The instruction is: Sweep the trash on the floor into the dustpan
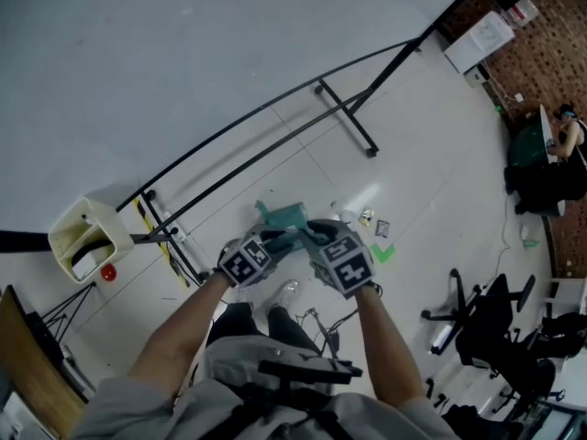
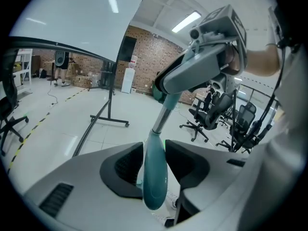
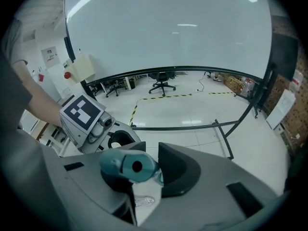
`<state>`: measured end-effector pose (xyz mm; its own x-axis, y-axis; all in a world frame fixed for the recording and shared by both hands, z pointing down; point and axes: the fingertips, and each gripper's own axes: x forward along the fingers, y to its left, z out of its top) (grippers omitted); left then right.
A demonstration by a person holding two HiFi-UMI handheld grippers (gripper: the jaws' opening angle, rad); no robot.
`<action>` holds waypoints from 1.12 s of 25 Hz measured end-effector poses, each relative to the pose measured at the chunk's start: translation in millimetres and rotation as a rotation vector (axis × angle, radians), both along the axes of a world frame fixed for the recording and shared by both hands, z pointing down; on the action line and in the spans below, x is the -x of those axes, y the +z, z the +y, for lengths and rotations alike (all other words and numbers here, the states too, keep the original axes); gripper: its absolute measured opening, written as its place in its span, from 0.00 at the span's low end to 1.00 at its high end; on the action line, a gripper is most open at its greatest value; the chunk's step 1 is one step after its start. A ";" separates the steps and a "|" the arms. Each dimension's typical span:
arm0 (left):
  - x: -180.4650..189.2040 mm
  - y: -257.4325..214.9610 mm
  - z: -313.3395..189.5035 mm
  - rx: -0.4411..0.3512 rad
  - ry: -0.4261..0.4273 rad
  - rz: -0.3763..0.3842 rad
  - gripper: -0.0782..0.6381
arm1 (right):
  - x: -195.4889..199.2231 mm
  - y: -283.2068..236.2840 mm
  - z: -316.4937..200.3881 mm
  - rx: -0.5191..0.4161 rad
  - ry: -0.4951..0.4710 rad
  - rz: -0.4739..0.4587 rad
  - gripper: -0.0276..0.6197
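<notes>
Head view: the left tongs (image 1: 275,242) and right tongs (image 1: 316,235) sat close together above the teal dustpan (image 1: 286,215), with trash (image 1: 374,224) on the floor (image 1: 413,154) nearby. Left gripper view: the left tongs pinched a teal pole handle (image 2: 155,172). Right gripper view: the right tongs clamped a holed teal handle end (image 3: 130,166).

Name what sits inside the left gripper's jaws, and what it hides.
The left gripper clamps a teal handle, its metal pole rising beyond. The handle hides the floor behind it.
</notes>
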<state>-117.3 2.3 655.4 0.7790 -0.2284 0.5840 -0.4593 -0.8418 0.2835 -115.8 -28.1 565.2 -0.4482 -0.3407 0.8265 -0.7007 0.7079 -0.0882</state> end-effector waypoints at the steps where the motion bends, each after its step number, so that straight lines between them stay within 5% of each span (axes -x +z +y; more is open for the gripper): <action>1: -2.4 0.0 0.1 0.004 0.007 -0.007 0.29 | -1.8 -0.5 -0.2 0.001 0.007 -0.006 0.17; 13: -34.7 20.9 1.8 0.032 0.125 -0.174 0.29 | -8.3 6.7 -0.5 0.008 0.047 -0.019 0.17; 28: -41.7 21.8 3.8 0.016 0.113 -0.165 0.28 | -16.5 3.2 6.4 0.007 0.041 0.007 0.20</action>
